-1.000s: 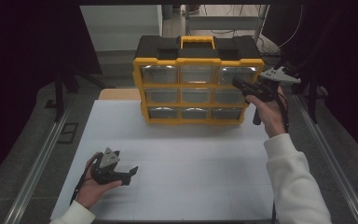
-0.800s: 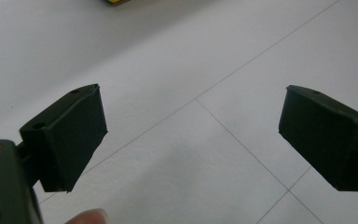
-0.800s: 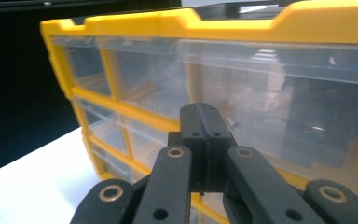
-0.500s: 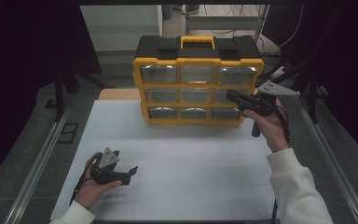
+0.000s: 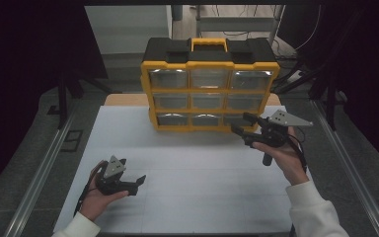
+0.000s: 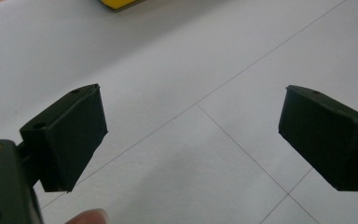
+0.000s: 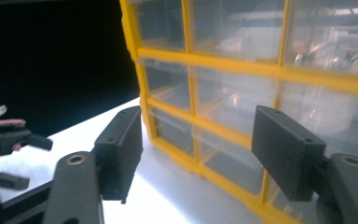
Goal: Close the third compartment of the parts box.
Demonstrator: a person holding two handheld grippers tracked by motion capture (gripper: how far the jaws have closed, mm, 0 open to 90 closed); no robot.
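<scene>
A yellow and black drawer organizer (image 5: 209,89) with clear drawers stands upright at the back of the white table (image 5: 192,168). My right gripper (image 5: 241,123) hovers just in front of its bottom right drawer (image 5: 237,120), pointing left along the cabinet face. Its jaws have just been opening and stand apart with nothing gripped. The right gripper view has this gripper (image 7: 198,140) before the lower drawers of the organizer (image 7: 242,93). My left gripper (image 5: 138,184) rests on the table at the near left, open and empty. In its own view, the left gripper (image 6: 191,126) faces bare table.
Metal rails (image 5: 39,168) run along both sides of the table, with dark floor beyond. A wooden strip (image 5: 123,100) shows behind the white surface beside the organizer. The organizer carries a yellow handle (image 5: 208,44) on top.
My right gripper has moved down and a little left, from the middle right drawer to the bottom row, and its jaws have opened. The left gripper has stayed put.
</scene>
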